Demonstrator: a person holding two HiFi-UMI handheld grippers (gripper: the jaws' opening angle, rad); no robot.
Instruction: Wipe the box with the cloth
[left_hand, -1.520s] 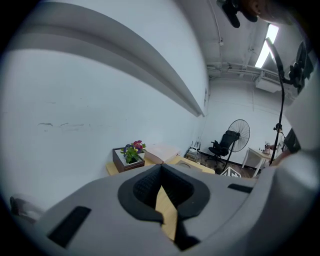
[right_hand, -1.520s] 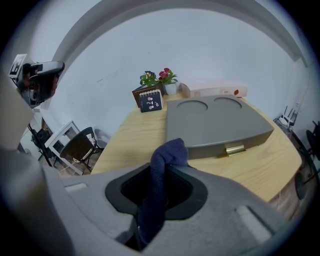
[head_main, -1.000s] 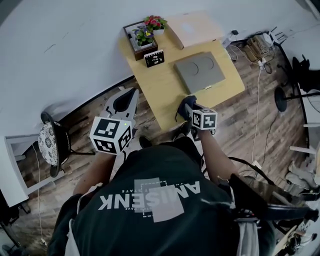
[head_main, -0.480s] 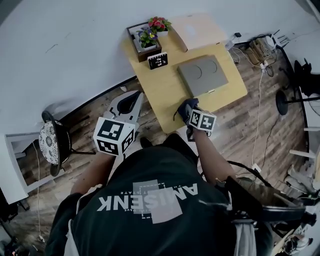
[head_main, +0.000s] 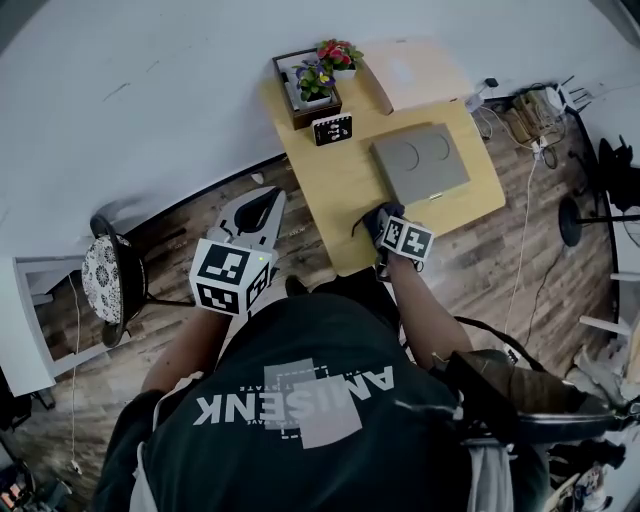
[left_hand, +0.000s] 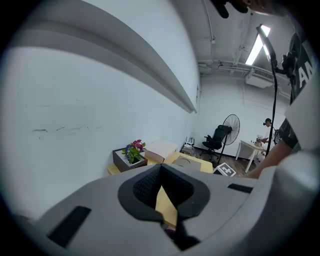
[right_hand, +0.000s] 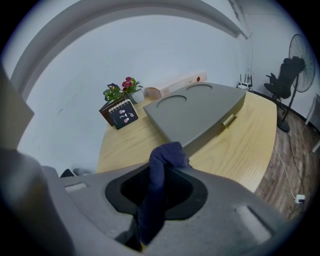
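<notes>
A small wooden table stands against the white wall. The right gripper, arm reaching forward, pinches a dark blue cloth just short of the grey box. The left gripper hovers beside the table with its jaws together and empty.

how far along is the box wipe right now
Done: the dark blue cloth is picked up, clamped in the right gripper. In hand: that gripper is at the near edge of the wooden table, just short of the flat grey box. Left: all the wiping; the cloth doesn't look on the box yet.
</notes>
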